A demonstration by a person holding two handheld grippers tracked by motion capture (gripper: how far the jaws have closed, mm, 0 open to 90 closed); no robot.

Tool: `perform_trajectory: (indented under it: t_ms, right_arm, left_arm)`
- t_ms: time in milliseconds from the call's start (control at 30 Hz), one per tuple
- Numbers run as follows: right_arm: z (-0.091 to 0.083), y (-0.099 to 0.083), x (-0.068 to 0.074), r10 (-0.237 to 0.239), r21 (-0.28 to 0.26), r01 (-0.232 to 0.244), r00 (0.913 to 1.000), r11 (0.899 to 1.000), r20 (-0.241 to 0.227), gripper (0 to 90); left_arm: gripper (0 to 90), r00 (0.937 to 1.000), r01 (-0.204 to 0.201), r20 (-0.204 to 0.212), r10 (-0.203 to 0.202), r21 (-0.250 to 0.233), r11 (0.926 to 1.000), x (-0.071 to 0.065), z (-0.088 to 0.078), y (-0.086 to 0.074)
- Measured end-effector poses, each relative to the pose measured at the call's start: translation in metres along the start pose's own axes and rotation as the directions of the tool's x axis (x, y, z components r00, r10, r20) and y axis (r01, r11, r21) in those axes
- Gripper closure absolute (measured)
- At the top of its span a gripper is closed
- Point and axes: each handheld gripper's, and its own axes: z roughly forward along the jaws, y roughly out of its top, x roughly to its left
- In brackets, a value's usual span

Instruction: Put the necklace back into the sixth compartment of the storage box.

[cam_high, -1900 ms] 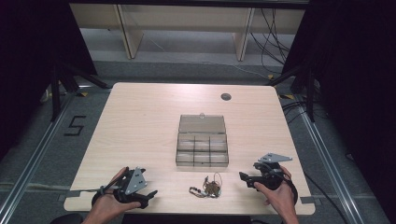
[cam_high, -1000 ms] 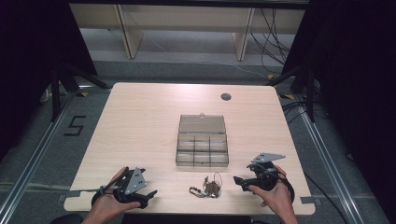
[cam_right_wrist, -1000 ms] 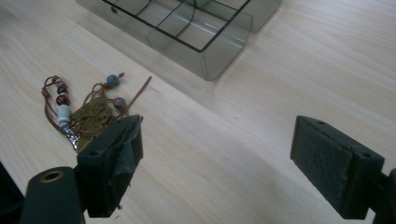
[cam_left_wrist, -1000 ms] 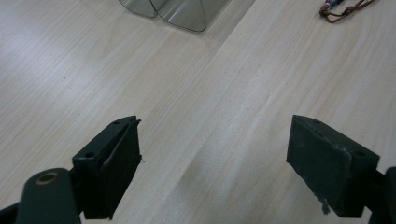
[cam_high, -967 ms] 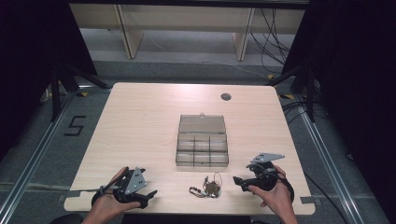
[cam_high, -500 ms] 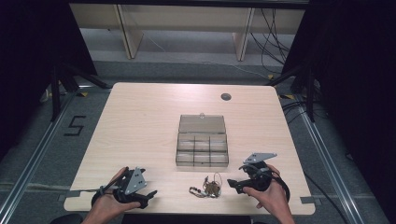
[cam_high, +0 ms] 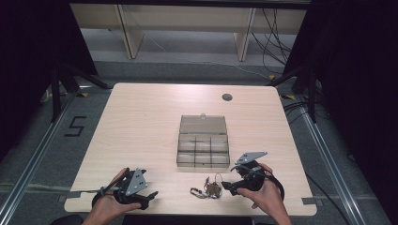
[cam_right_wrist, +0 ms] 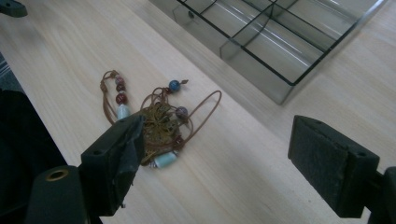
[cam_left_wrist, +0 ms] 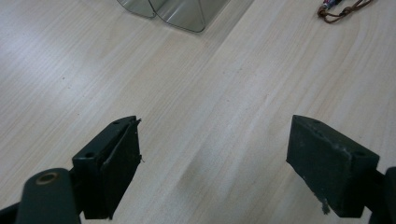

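My right gripper (cam_high: 231,186), jaws wide and empty, sat just right of the beaded cord necklace (cam_high: 209,189) at the table's (cam_high: 141,122) near edge, nearer it than my left gripper (cam_high: 149,196), also wide.

table (cam_high: 141,122): light wood | floor (cam_high: 187,65): grey | surroundings: dark | cables (cam_high: 274,33): behind

Wooden table (cam_high: 141,122) with organizer box (cam_high: 203,147), beaded cord (cam_high: 209,189)

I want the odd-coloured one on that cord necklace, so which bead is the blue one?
The blue bead is the round one at the far end of the beaded cord necklace, toward the clear compartment box. The other beads are dark red or pale aqua.
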Motion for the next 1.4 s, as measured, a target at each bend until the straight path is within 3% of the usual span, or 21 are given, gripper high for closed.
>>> perform_trajectory:
  t_ms: [133,200,367,400,533,633,733,833,967,1000,1200,1233,1300,1400]
  right_arm:
    - [0.003,0.004,0.006,-0.036,0.035,0.038,0.9985,0.999,-0.042,19.3]
    - [0.006,0.004,0.007,-0.031,0.025,0.032,0.9984,0.999,-0.047,19.3]
    - [0.013,0.007,0.013,-0.053,0.072,0.058,0.9967,0.996,-0.061,19.1]
    - [0.018,0.007,0.013,-0.082,0.073,0.087,0.9944,0.994,-0.067,19.1]
    - [0.022,0.006,0.017,-0.048,0.120,0.055,0.9971,0.991,-0.060,18.7]
    - [0.027,0.007,0.017,-0.069,0.129,0.077,0.9954,0.989,-0.067,18.3]
    - [0.027,0.007,0.018,-0.057,0.143,0.065,0.9966,0.988,-0.060,18.1]
    - [0.031,0.007,0.018,-0.090,0.140,0.100,0.9929,0.985,-0.077,17.9]
    - [0.036,0.007,0.018,-0.097,0.154,0.110,0.9912,0.982,-0.090,17.6]
    - [0.035,0.007,0.021,-0.065,0.171,0.076,0.9955,0.982,-0.069,17.6]
    - [0.040,0.008,0.021,-0.092,0.170,0.106,0.9919,0.980,-0.088,17.8]
    - [0.041,0.008,0.023,-0.067,0.189,0.083,0.9937,0.978,-0.090,18.1]
    - [0.044,0.008,0.023,-0.099,0.180,0.114,0.9907,0.977,-0.094,18.5]
    - [0.045,0.008,0.023,-0.099,0.193,0.116,0.9905,0.974,-0.095,19.0]
  left_arm:
    - [17.0,1.0000,0.000,-0.001,0.000,0.001,1.0000,0.000,0.000,0.000]
    - [17.0,1.0000,0.001,0.000,-0.001,0.001,1.0000,0.000,0.000,0.000]
    - [17.0,1.0000,0.002,0.000,-0.002,0.001,1.0000,0.000,0.000,0.000]
    - [17.0,1.0000,0.006,0.008,-0.006,-0.002,1.0000,0.000,0.000,0.000]
    - [17.0,1.0000,0.000,0.000,0.000,0.000,1.0000,0.000,0.000,0.000]
    - [17.0,1.0000,0.002,0.000,-0.002,-0.007,1.0000,0.000,-0.001,0.000]
    - [17.0,1.0000,0.004,0.006,-0.004,-0.010,0.9999,-0.001,-0.001,0.000]
    - [17.0,1.0000,-0.005,-0.002,0.005,0.000,1.0000,0.000,0.000,0.000]
    - [17.0,1.0000,-0.005,-0.003,0.005,-0.001,1.0000,-0.001,0.000,0.001]
    - [17.0,1.0000,-0.005,-0.003,0.005,-0.001,1.0000,-0.001,0.000,0.000]
    - [17.0,1.0000,-0.007,-0.001,0.007,0.001,1.0000,-0.001,0.000,0.001]
    - [17.0,1.0000,-0.008,-0.003,0.008,0.000,1.0000,-0.001,0.000,0.001]
    - [17.0,1.0000,-0.006,-0.003,0.006,0.000,1.0000,-0.001,0.000,0.001]
    - [17.0,1.0000,-0.007,-0.004,0.007,0.000,1.0000,-0.001,0.000,0.000]
